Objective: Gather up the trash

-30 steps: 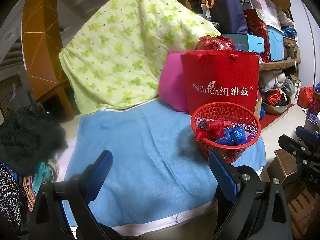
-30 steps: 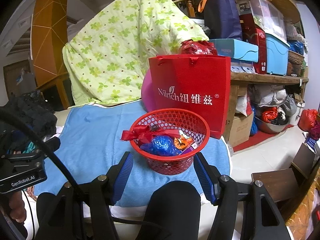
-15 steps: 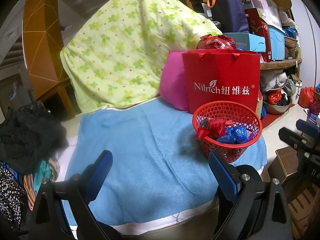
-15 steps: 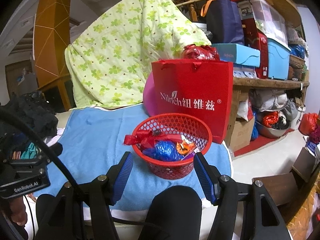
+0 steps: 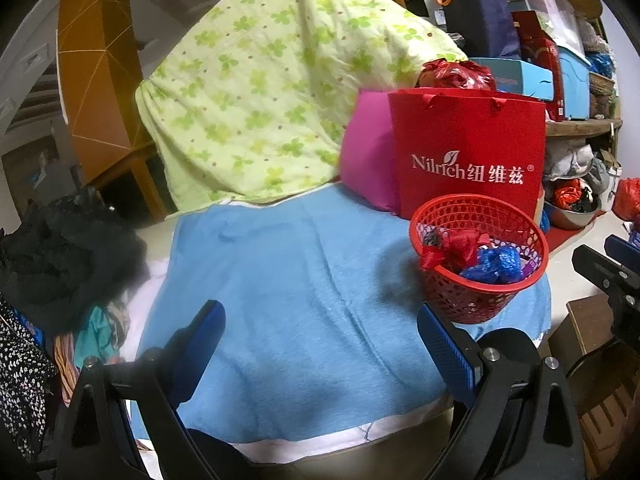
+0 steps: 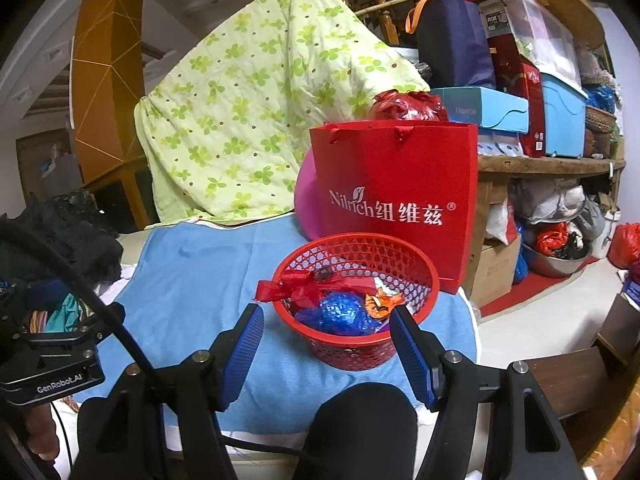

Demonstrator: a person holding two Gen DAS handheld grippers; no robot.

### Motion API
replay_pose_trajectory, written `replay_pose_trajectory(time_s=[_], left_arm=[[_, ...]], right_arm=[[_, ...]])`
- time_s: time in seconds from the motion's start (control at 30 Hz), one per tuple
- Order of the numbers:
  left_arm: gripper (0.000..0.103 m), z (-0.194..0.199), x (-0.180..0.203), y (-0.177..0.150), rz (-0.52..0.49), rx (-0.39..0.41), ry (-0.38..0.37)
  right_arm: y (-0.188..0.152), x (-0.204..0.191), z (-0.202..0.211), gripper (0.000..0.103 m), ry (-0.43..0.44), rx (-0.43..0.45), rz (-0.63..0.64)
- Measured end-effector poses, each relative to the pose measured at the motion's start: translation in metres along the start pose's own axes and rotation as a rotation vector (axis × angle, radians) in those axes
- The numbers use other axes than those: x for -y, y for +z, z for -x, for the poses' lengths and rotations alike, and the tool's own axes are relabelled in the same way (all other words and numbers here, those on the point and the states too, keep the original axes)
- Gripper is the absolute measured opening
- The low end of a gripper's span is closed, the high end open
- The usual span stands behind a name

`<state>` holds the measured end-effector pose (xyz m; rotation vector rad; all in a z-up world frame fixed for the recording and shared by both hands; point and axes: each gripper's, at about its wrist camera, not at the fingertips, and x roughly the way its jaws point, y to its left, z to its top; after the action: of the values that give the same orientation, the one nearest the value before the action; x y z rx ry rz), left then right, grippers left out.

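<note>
While the red mesh basket [image 6: 356, 308] stands upright on the blue towel [image 6: 192, 280], mouth up, just before the red paper bag [image 6: 396, 200], crumpled red, blue and orange wrappers [image 6: 340, 312] lie heaped inside without a clear long axis. Just short of it, the right gripper [image 6: 326, 340] has its jaws parted, just opened further, empty. The left gripper [image 5: 320, 340] spreads wide over bare towel, nothing between.
</note>
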<state>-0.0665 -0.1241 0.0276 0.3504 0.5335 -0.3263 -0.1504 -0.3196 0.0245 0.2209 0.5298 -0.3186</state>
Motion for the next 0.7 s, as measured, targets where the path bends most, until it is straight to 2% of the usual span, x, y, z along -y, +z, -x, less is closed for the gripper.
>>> replay_pose_trajectory(time_s=[0.27, 0.7], left_arm=[[0.096, -0.001, 0.001, 0.002, -0.003, -0.005, 0.017], [0.096, 0.013, 0.002, 0.008, -0.015, 0.028, 0.035]], right_arm=[[-0.006, 0.000, -0.007, 0.069, 0.017, -0.006, -0.002], [-0.011, -0.004, -0.002, 0.069, 0.025, 0.012, 0.029]])
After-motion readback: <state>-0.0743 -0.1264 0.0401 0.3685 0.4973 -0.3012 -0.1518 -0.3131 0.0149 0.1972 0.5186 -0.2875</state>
